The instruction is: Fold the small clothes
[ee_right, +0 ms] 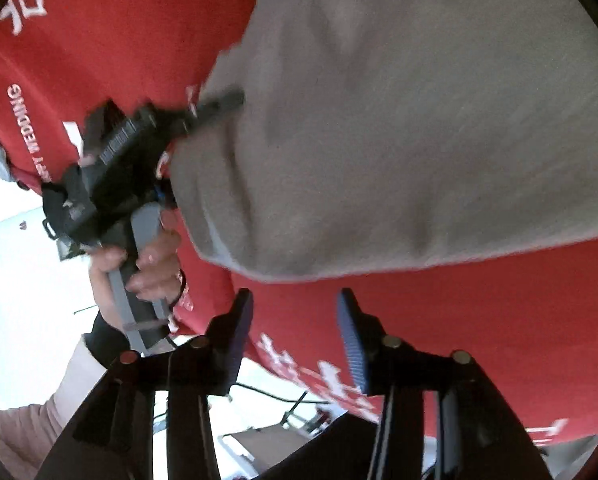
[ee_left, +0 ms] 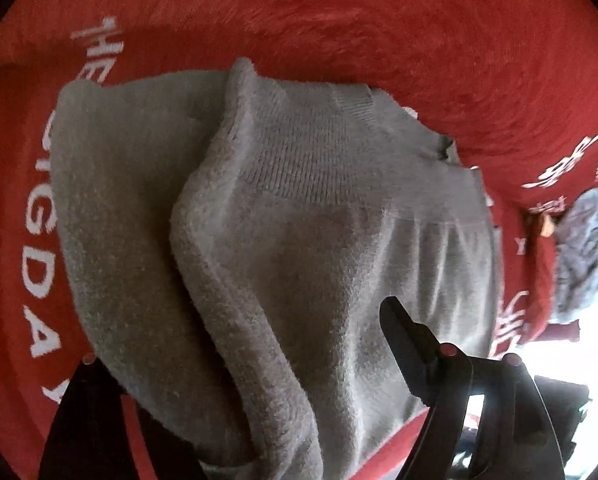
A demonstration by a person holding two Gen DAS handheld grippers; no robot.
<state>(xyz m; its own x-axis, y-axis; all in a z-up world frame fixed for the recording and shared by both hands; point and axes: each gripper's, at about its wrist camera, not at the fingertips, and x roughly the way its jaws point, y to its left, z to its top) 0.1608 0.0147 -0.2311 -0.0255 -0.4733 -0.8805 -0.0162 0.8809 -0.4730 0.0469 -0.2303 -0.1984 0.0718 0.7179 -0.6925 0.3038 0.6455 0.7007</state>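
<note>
Two black fingers of the right gripper (ee_right: 295, 328) fill the bottom of the right wrist view, with blue ribbed pads (ee_right: 349, 332) facing each other. They stand clearly apart and nothing is between them; only the red cloth (ee_right: 479, 312) shows in the gap. Just above the fingertips lies the grey garment (ee_right: 399, 128), a soft knitted piece (it looks like a small sweater), spread over the red cloth and blurred in this view.

At the left edge of the garment, in the same view, the left gripper (ee_right: 219, 102) reaches in, and its dark tip touches the grey fabric. A bare hand (ee_right: 139, 264) holds the grey handle of this gripper from below.

From the left wrist view, the grey garment (ee_left: 291, 240) is folded over itself, with a thick fleecy edge running from top to bottom and a ribbed band near the top. One black finger (ee_left: 411, 344) of the left gripper (ee_left: 259, 412) rests against the fabric at the lower right; the other finger is mostly hidden under the garment at the lower left, so I cannot tell if the fingers pinch the fabric. White letters (ee_left: 39, 272) are printed on the red cloth (ee_left: 339, 20). A bluish crumpled textile (ee_left: 587, 248) lies at the far right.
</note>
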